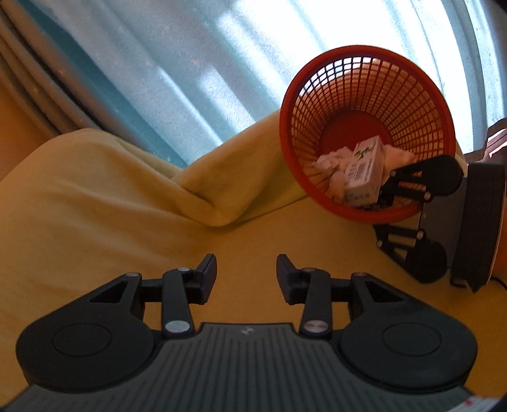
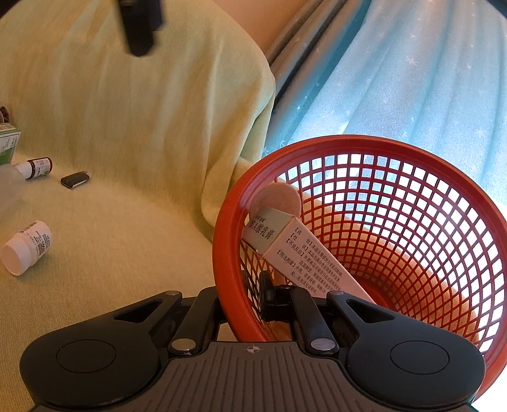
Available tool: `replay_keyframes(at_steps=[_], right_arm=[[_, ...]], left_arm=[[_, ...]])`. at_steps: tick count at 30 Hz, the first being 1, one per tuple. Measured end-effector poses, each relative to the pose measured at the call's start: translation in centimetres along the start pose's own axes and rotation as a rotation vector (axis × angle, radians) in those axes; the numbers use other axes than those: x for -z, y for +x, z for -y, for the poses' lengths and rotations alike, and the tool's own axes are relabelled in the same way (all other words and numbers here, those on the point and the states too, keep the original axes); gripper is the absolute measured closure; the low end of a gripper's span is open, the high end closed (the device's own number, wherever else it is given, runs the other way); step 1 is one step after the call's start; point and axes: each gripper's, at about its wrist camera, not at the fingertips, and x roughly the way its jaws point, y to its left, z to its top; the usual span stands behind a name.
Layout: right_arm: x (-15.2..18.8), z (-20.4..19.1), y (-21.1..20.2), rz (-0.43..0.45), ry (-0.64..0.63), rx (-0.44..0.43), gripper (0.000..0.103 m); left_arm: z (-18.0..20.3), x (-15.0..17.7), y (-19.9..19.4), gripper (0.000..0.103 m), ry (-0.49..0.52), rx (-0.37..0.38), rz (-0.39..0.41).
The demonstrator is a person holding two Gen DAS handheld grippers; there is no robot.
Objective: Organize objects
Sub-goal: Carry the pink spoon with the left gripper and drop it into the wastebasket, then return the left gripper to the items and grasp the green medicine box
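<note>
- Left wrist view: the left hand-held gripper (image 1: 246, 277) has its jaws apart with nothing between them, hovering over the yellow-green blanket-covered surface (image 1: 104, 206).
- To the right in that view, the round red plastic mesh basket (image 1: 369, 136) is tipped so its mouth faces the camera, and the right hand-held gripper (image 1: 385, 202) is clamped on its lower rim. Inside lie a white printed carton (image 1: 362, 176) and some crumpled white material (image 1: 329, 161).
- Judged from that, the step in hand is fetching the next loose item. The left jaws look wide enough for a small bottle but should be centred over it before closing.
- Right wrist view: the right hand-held gripper (image 2: 244, 304) has its jaws together on the basket's rim, one finger outside the wall and one inside. A long cream carton with printed text (image 2: 304, 256) leans against the inner wall below a round beige pad (image 2: 277, 198).
- Still outside the basket, at the left on the blanket: a white plastic pill bottle lying on its side (image 2: 27, 247), a small brown dropper bottle with a white cap (image 2: 36, 168), a small black rectangular object (image 2: 74, 179) and part of a green box (image 2: 8, 145) at the edge.
- The bottles may roll on the soft fabric, so gripping across the body seems wiser than across the cap. The right hand-held gripper should keep the basket tilted toward the incoming item without spilling what is inside.
- A blurred dark shape (image 2: 139, 25) at the top is probably the left hand-held gripper; I cannot tell more.
</note>
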Motion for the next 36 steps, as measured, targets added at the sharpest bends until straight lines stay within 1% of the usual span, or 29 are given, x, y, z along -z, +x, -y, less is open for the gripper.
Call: replay_keyframes(at_steps=[2,6,7,11,14,15,20,23,25,28,32,35,36], right_arm=[[0.0,0.0,0.0,0.000,0.000,0.000,0.100],[0.1,-0.1,0.0,-0.001,-0.004,0.000,0.100],[0.1,-0.2,0.0,-0.001,-0.004,-0.001,0.100],[0.1,-0.2,0.0,-0.001,-0.005,-0.001,0.100],[0.1,0.1,-0.4,-0.002,-0.009,-0.001,0.100],[0.1,0.1,-0.4,-0.002,-0.010,-0.001,0.100],[0.2,0.1,-0.5,-0.002,-0.013,-0.001,0.100],[0.2,0.1,-0.5,-0.002,-0.014,-0.001,0.100],[0.2,0.1,-0.4,-0.003,-0.015,-0.002,0.100],[0.2,0.1,-0.4,-0.003,-0.015,-0.002,0.100],[0.2,0.0,-0.4,-0.004,-0.017,-0.002,0.100],[0.2,0.0,-0.4,-0.003,-0.016,-0.002,0.100],[0.2,0.0,-0.4,-0.003,-0.015,-0.002,0.100]], left_arm=[[-0.6,1.5,-0.3,0.065,-0.014,-0.013,-0.028],[-1.4,4.7,-0.7,0.056,-0.039,-0.039,-0.091],[-1.6,5.5,-0.7,0.055,-0.050,-0.044,-0.105],[-1.5,8.3,-0.9,0.048,-0.069,-0.050,-0.162],[-1.3,9.8,-0.7,0.042,-0.108,-0.047,-0.204],[-1.2,10.3,-0.6,0.042,-0.122,-0.048,-0.215],[-0.9,11.5,0.5,0.040,-0.261,-0.055,-0.248],[-0.6,12.1,1.7,0.040,-0.343,-0.035,-0.270],[-0.6,12.4,2.5,0.040,-0.373,-0.035,-0.293],[-0.1,12.9,3.3,0.040,-0.345,-0.035,-0.337],[-0.4,13.6,2.6,0.040,-0.307,-0.049,-0.376],[-1.1,14.7,2.3,0.040,-0.309,-0.068,-0.420],[-1.4,15.0,2.4,0.041,-0.313,-0.069,-0.433]])
